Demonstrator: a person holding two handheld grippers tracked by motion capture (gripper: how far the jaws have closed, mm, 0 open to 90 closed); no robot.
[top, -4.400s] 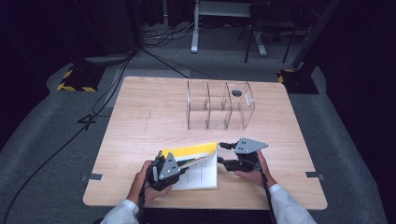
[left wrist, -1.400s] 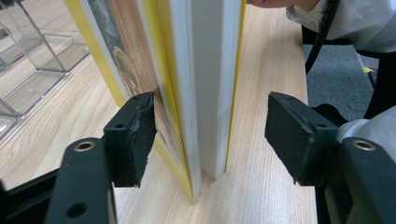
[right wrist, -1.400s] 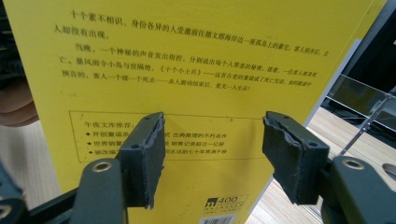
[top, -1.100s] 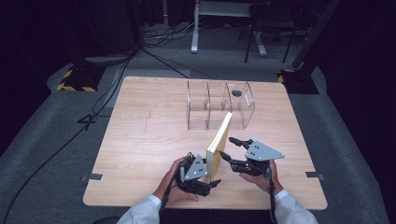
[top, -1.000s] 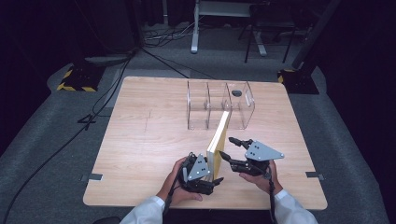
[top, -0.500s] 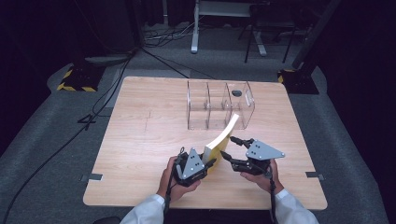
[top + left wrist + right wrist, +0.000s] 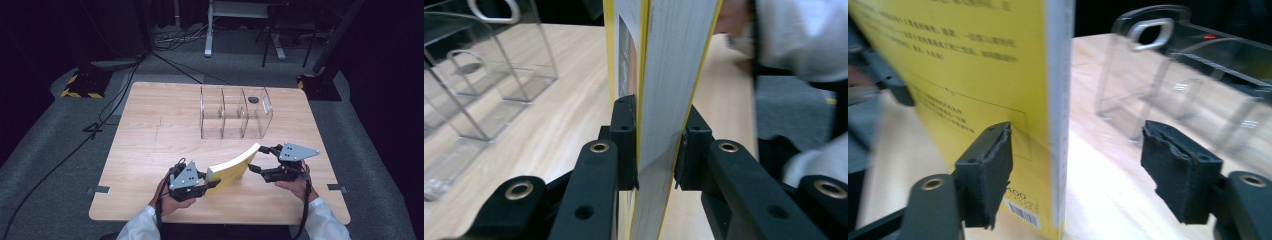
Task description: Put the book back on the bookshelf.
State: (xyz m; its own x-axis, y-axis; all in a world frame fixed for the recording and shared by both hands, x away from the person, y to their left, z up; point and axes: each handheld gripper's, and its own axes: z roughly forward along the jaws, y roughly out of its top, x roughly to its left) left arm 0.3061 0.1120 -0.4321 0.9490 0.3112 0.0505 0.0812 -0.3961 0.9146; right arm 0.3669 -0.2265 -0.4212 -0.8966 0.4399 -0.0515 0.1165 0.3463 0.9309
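High view, lower centre of the frame: a thin yellow-covered paperback book [image 7: 234, 166] stands on edge above the light wooden table [image 7: 150, 150], bowed and leaning toward the clear acrylic three-slot organizer [image 7: 235, 112] in the upper middle. The left gripper [image 7: 209, 183] has just been closing and now clamps the book's lower end, its pads pressed to both covers in the left gripper view, probably so this hand alone can carry it. The right gripper [image 7: 255, 159] has just been opening; in the right gripper view its jaws stand wide, one pad near the yellow cover [image 7: 973, 75] and the other well clear. That looks like letting go once the book was upright, ready for a slot.
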